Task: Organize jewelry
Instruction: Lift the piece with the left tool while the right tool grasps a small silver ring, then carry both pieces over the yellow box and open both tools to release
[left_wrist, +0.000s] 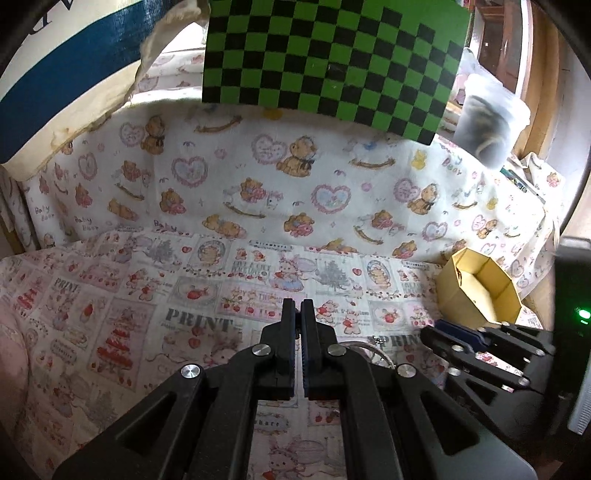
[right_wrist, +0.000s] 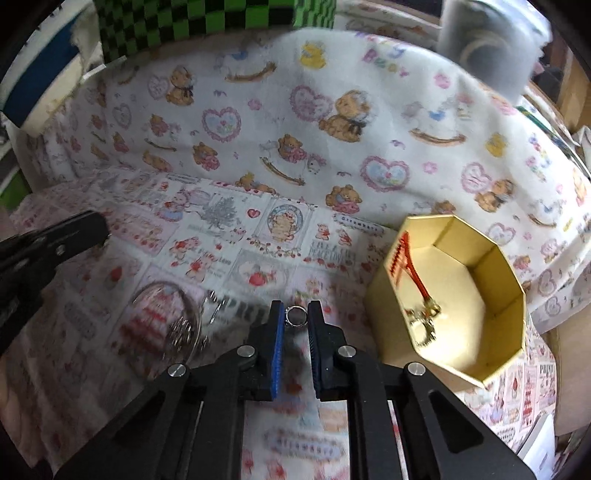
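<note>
In the right wrist view my right gripper (right_wrist: 296, 313) is shut on a small silver ring (right_wrist: 296, 318), pinched between the fingertips just above the printed cloth. To its right lies a yellow octagonal box (right_wrist: 384, 295), open side toward me, with a red-corded gold ornament (right_wrist: 421, 314) inside. A clear bangle (right_wrist: 168, 321) and some thin silver pieces (right_wrist: 218, 308) rest on the cloth to the left. My left gripper (left_wrist: 297, 308) is shut with nothing in it and hovers over the cloth. It shows at the left edge of the right wrist view (right_wrist: 77, 229).
A bear-print cloth (left_wrist: 295, 177) rises behind the work area. Above it stand a green-and-black checkered board (left_wrist: 332, 55) and a cloudy plastic tub (left_wrist: 487, 114). A blue-and-cream bag (left_wrist: 66, 74) hangs at the upper left. In the left wrist view the yellow box (left_wrist: 454, 295) sits at the right.
</note>
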